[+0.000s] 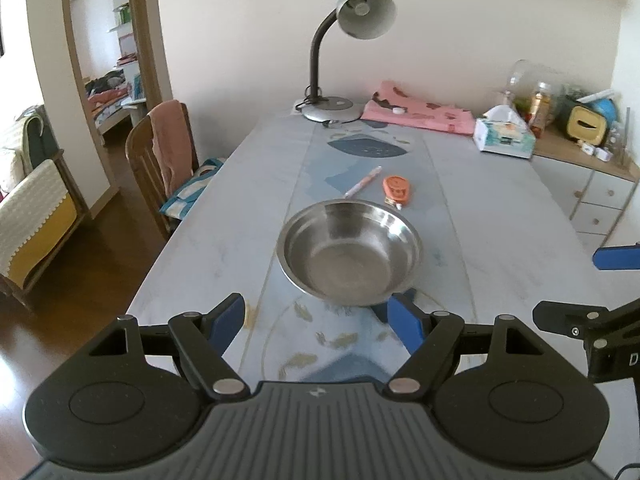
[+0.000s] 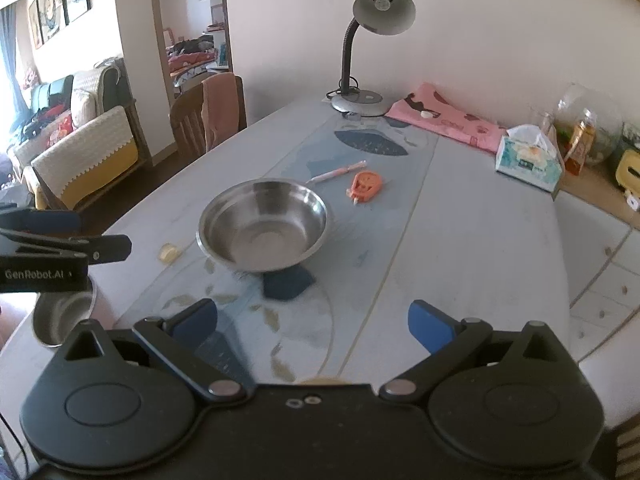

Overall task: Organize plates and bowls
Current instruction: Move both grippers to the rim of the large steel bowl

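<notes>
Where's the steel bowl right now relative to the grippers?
The steel bowl sits on the table runner just ahead of the open left gripper, near its right finger, with the pink pen and orange tag just behind it.

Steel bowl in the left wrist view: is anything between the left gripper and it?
Nothing visible. The left gripper is open, and only bare tablecloth lies between its fingers and the steel bowl. The pen and orange tag lie beyond the bowl, out of the path.
</notes>
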Tool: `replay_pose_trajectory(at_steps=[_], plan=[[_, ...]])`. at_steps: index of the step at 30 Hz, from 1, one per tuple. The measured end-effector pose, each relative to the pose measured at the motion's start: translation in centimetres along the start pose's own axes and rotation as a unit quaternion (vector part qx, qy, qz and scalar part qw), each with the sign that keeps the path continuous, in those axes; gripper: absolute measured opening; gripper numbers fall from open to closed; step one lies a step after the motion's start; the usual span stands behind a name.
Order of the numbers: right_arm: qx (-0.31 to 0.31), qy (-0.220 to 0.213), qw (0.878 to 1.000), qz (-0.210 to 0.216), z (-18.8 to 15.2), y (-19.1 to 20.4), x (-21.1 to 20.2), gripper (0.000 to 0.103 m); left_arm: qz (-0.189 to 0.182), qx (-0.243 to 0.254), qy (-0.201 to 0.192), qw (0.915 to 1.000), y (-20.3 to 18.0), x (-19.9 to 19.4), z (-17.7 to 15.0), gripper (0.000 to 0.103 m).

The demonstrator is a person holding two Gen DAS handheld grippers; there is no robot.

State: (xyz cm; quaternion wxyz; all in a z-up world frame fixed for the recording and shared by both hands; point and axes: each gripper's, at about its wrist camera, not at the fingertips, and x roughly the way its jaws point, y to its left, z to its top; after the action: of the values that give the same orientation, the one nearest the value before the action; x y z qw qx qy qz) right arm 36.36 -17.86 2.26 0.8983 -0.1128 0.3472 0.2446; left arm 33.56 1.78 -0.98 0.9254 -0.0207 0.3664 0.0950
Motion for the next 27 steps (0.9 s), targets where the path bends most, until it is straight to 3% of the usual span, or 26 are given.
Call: replay_pose_trajectory(at_steps=[9,18,27], plan=[[-0.030,-0.010,0.999,-0.023,3.0,-1.1,5.1,0.103,0.026,-0.015,0.021,0.9993,0.5,5.5,3.1,0.078],[-0.037,0.007,0.999,-0.017,5.2,-1.9,11.4,0.102,0.045,-0.033,0.058,0.9968,1.8,12.1,4.4,0.078],[-0.036,0.050,0.998,-0.003,6.2,-2.0,17.5,0.083,0.041,-0.060,0.105,0.9919,3.1,18.1,5.1,0.078]])
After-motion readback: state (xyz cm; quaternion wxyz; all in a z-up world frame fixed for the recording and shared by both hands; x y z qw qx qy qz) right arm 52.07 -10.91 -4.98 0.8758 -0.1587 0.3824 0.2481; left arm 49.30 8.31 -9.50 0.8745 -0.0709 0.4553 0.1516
